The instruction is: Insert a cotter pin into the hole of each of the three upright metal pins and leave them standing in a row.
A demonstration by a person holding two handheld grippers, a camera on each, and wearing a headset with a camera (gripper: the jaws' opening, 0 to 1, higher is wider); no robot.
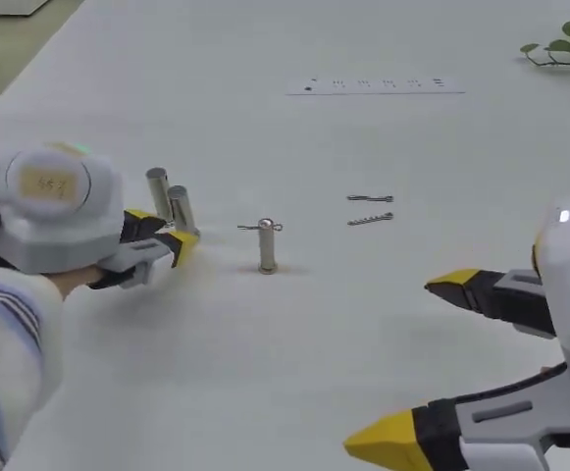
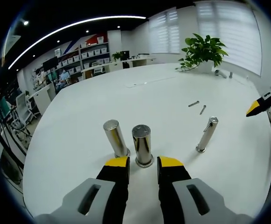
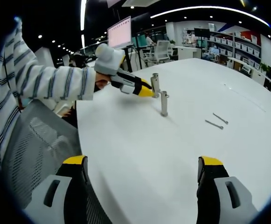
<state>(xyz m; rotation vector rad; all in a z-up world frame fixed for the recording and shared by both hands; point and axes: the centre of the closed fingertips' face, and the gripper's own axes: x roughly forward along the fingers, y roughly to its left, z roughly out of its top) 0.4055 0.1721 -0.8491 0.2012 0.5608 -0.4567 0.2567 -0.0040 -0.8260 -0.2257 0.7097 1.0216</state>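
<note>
Two bare metal pins (image 1: 157, 186) (image 1: 180, 208) stand upright close together at the left. My left gripper (image 1: 167, 231) is at them, open by a narrow gap. In the left gripper view its jaws flank the base of the nearer pin (image 2: 142, 143), and the other pin (image 2: 115, 137) stands just left of it. A third pin (image 1: 267, 247) stands apart to the right with a cotter pin (image 1: 260, 228) through its top. Two loose cotter pins (image 1: 370, 198) (image 1: 370, 219) lie flat further right. My right gripper (image 1: 417, 358) hovers wide open at the lower right, holding nothing.
A printed strip (image 1: 375, 86) lies at the far side of the white table (image 1: 363, 324). A potted plant (image 1: 564, 44) sits at the far right corner. The table's edge and a grey mesh chair (image 3: 32, 149) are close by the person's striped sleeve (image 1: 0, 343).
</note>
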